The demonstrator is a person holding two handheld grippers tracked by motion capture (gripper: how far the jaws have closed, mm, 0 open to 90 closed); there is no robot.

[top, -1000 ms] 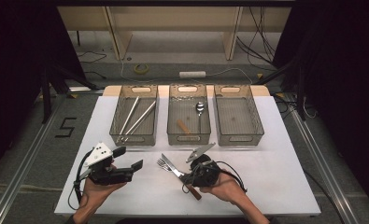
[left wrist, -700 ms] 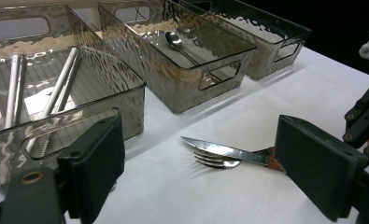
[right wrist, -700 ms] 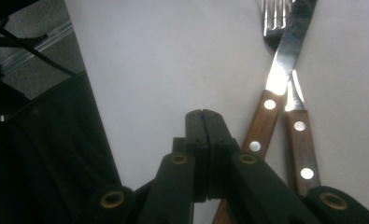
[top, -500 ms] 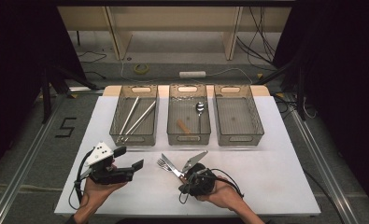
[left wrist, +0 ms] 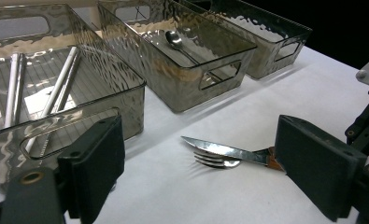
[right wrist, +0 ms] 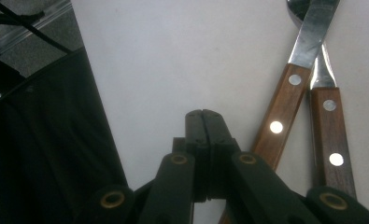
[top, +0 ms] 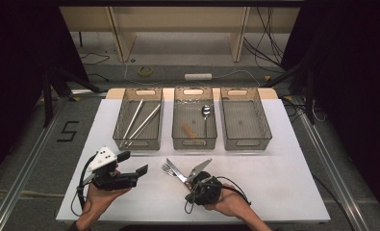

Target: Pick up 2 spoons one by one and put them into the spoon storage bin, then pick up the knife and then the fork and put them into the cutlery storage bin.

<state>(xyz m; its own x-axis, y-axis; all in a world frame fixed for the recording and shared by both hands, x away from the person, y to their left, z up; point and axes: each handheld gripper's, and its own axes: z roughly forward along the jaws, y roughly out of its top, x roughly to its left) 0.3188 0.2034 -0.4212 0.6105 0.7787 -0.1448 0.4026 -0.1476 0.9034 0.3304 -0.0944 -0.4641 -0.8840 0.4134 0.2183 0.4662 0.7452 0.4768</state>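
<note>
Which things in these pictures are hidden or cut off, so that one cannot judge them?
- Fork tines, left gripper view: the knife blade lies across them.
- Both wooden handles' ends, right gripper view: the right gripper, jaws shut empty, and the bottom edge cover them.
- Brown piece in the middle bin, high view: too small to identify.
- Left bin, left gripper view: the frame edge cuts it off.

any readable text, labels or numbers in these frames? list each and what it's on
"5": a dark digit marked on the grey floor left of the table, high view.
No other text: the three bins, the knife, the fork and both grippers carry no readable label or brand.
</note>
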